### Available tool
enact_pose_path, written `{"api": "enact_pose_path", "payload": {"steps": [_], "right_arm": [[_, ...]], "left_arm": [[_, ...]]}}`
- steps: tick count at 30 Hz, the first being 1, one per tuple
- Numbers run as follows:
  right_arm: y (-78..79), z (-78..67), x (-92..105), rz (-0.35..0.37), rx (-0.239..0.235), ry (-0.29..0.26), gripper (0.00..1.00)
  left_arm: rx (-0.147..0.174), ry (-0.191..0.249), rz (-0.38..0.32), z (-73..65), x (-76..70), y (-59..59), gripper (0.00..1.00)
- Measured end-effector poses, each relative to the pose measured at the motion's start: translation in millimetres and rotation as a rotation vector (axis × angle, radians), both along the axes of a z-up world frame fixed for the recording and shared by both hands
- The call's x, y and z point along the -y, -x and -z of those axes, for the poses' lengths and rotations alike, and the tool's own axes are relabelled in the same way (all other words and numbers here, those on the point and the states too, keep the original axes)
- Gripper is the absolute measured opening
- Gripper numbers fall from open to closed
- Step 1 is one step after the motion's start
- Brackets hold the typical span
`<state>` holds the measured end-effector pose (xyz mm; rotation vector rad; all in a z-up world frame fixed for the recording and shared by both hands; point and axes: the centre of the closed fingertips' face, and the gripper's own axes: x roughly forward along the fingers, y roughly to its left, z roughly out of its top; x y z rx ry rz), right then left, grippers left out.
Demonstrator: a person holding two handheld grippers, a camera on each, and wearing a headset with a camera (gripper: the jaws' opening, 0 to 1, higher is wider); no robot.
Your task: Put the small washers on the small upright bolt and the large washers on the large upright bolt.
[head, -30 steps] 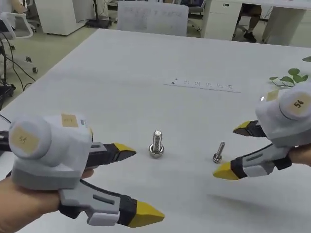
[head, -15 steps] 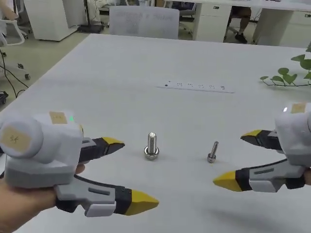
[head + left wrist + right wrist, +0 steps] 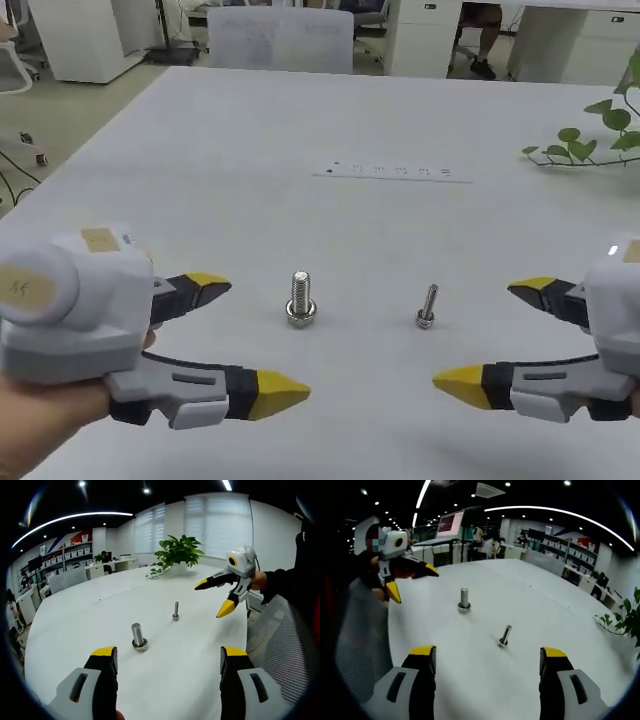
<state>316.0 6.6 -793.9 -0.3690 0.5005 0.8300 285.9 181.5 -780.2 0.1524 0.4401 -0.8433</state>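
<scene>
left tongs (image 3: pixel 265 338) wide open, empty | right tongs (image 3: pixel 475 335) wide open, empty — cap sticker (image 3: pixel 20 287) unreadable

The white surface (image 3: pixel 300 130) is stretching out ahead of both pairs of jaws, with a recessed socket strip (image 3: pixel 388 171) lying in it well beyond them. A leafy plant (image 3: pixel 175 552) is sitting far ahead of the left jaws, and a pale chair back (image 3: pixel 280 40) is standing at the surface's far edge.
</scene>
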Motion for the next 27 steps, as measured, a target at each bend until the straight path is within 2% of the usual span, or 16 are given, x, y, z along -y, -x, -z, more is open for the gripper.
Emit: {"api": "enact_pose_path", "payload": {"steps": [4, 14, 20, 27], "right_arm": [[-3.2, -2.6, 1.5, 0.026, 0.009, -0.026, 0.86], [-3.1, -0.4, 5.0, 0.059, 0.016, -0.049, 0.87], [2.0, 9.9, -1.8, 0.038, -0.002, -0.027, 0.88], [2.0, 11.9, -1.9, 0.036, -0.010, -0.024, 0.88]], "left_arm": [[0.000, -0.009, -0.001, 2.2, 0.9, -2.8, 0.84], [-0.008, -0.021, 0.003, 5.6, 5.7, -11.5, 0.85], [-0.024, -0.028, 0.005, 12.3, 4.9, -10.2, 0.85], [-0.028, -0.024, 0.000, 13.0, 4.0, -11.3, 0.85]]}}
